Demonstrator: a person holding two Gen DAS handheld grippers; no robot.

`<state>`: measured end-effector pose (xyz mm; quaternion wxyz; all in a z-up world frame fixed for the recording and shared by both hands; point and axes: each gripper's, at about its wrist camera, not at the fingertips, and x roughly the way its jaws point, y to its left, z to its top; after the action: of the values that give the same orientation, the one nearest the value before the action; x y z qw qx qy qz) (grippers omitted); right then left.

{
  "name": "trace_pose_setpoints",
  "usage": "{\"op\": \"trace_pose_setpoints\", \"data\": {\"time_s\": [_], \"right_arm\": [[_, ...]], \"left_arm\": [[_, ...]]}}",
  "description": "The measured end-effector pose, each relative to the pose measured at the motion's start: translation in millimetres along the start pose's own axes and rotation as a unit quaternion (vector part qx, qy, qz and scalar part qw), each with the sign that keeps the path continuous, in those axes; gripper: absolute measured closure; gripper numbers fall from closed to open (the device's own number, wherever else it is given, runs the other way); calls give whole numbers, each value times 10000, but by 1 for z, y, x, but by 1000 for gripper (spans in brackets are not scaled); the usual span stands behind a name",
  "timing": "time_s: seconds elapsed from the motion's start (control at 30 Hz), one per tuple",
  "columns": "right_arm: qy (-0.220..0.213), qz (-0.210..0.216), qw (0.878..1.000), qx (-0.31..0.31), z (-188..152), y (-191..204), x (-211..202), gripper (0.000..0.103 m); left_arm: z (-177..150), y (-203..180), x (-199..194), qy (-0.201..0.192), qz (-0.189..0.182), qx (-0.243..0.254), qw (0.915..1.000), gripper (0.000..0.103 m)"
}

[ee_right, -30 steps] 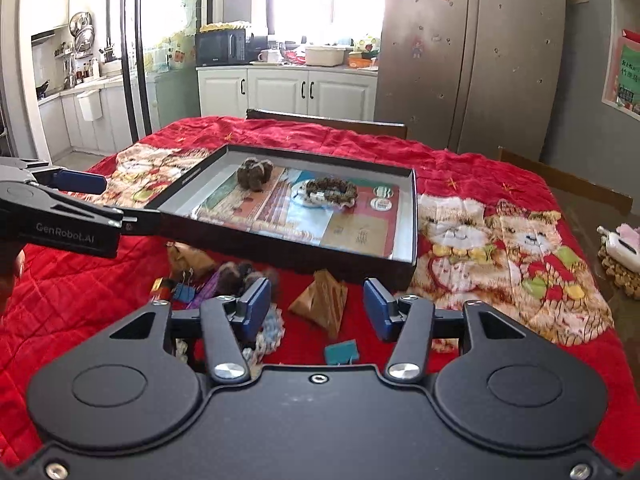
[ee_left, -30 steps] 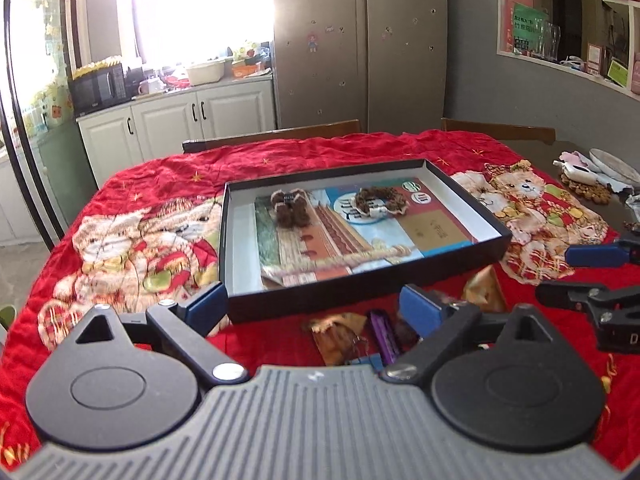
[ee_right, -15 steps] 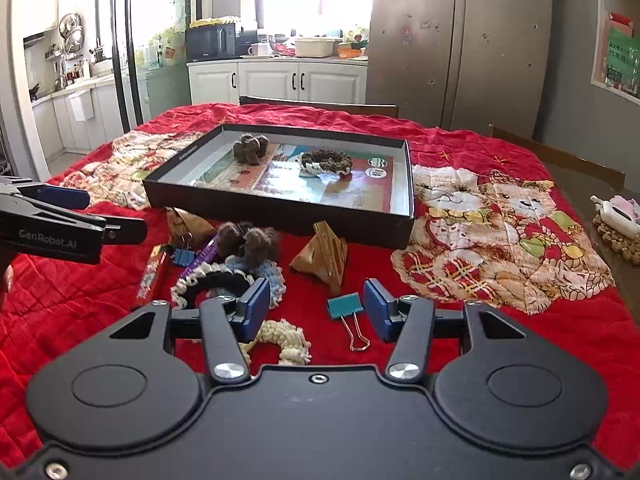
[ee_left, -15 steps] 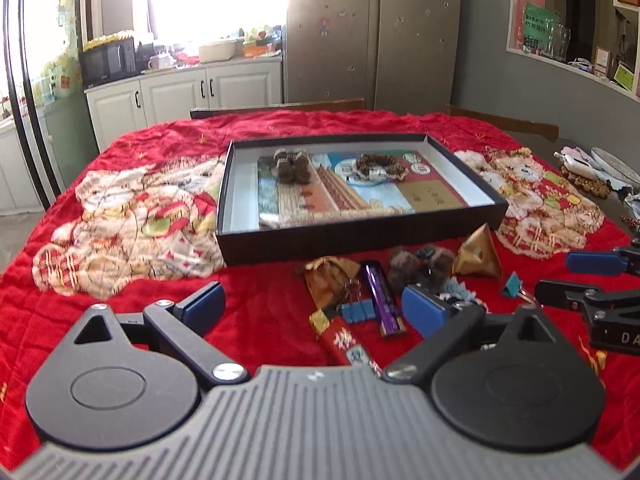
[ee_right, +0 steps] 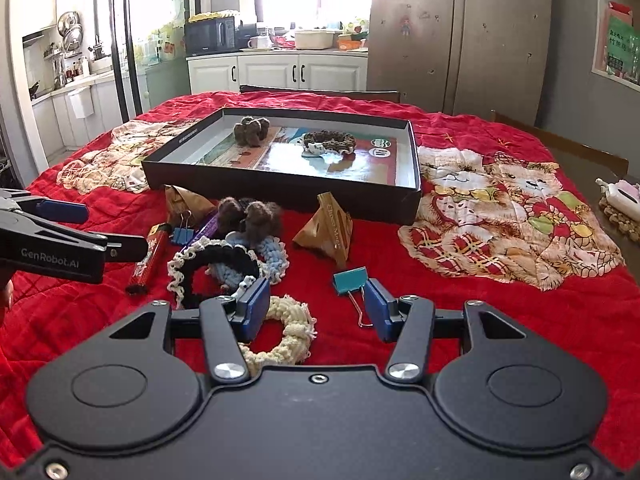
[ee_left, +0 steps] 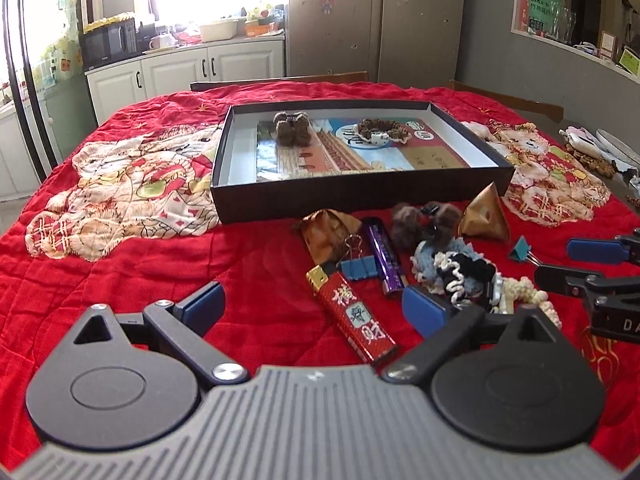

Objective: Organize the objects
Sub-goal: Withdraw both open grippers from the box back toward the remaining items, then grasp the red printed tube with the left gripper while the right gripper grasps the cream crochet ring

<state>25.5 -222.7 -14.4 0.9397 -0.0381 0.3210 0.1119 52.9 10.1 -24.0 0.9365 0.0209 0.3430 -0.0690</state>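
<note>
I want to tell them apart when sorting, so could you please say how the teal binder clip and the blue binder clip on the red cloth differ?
The teal binder clip lies alone near the right gripper; the blue binder clip sits in the clutter between the red lighter and the purple lighter. The teal clip's wire handles point toward the camera; the blue clip's point toward the black box. Both lie outside that box.

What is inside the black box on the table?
Inside the black box lie a brown furry hair clip and a brown scrunchie on a printed sheet, which hides the box's floor.
</note>
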Motion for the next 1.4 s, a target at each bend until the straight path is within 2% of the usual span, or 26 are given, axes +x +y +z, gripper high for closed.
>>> {"op": "trace_pose_setpoints", "data": {"time_s": [0.3, 0.57, 0.8, 1.13, 1.4], "right_arm": [[-17, 60, 10000, -64, -7, 5, 4, 54], [138, 73, 9999, -67, -11, 6, 14, 58], [290, 92, 9994, -132, -17, 8, 19, 59], [393, 150, 9991, -60, -19, 6, 24, 61], [426, 151, 9989, -78, -20, 6, 26, 62]], "left_arm": [[-9, -2, 8, 81, 74, 12, 9999, 4], [-6, -3, 20, 23, 130, -28, 9999, 5], [-5, 1, 30, 82, 75, -175, 9998, 14], [-9, -2, 37, 150, -15, -123, 9998, 21], [-8, -3, 38, 102, -102, -112, 9998, 32]]}}
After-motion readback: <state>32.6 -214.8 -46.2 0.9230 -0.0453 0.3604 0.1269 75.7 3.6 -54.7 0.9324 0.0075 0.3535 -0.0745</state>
